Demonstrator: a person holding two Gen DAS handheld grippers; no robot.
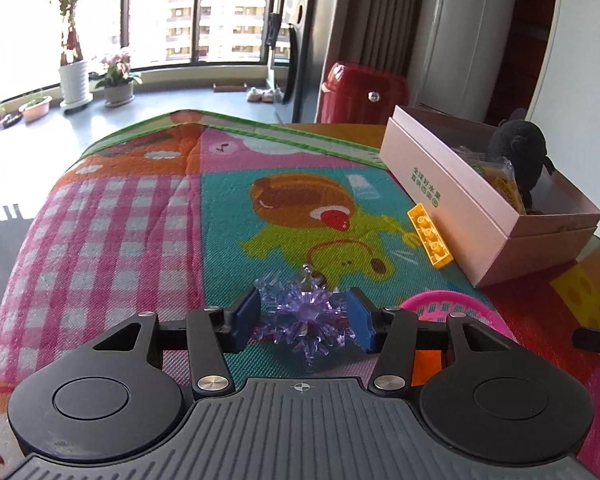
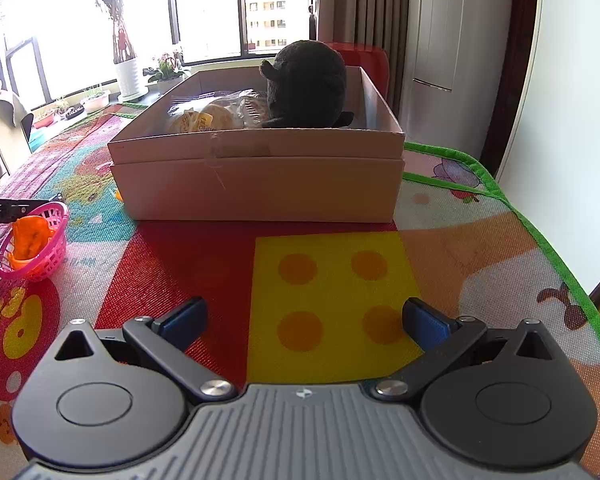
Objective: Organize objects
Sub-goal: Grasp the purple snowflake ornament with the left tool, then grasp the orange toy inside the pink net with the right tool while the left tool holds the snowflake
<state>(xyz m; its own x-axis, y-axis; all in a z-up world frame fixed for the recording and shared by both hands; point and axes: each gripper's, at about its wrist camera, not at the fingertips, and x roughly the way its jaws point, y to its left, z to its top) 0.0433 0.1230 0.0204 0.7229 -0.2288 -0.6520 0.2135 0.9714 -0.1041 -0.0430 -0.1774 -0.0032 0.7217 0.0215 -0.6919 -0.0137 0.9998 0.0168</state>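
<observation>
While the left hand-held gripper [image 1: 306, 318] is closing its blue pads on the spiky purple crystal [image 1: 309, 314], keeping the squeeze light seems wise; box [image 1: 452, 196] lying ahead-right. Right hand-held gripper [image 2: 305, 322] is hovering wide, empty.

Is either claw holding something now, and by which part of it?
The left claw grips the purple spiky crystal ornament across its middle, pads against the spikes on two sides. The right claw is open and holds nothing.

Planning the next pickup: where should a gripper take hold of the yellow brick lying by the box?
Probably across the yellow brick's two long side walls, coming from above: it lies flat, studs up, on the mat. One long side sits close to the box, so finger room there looks tight.
</observation>
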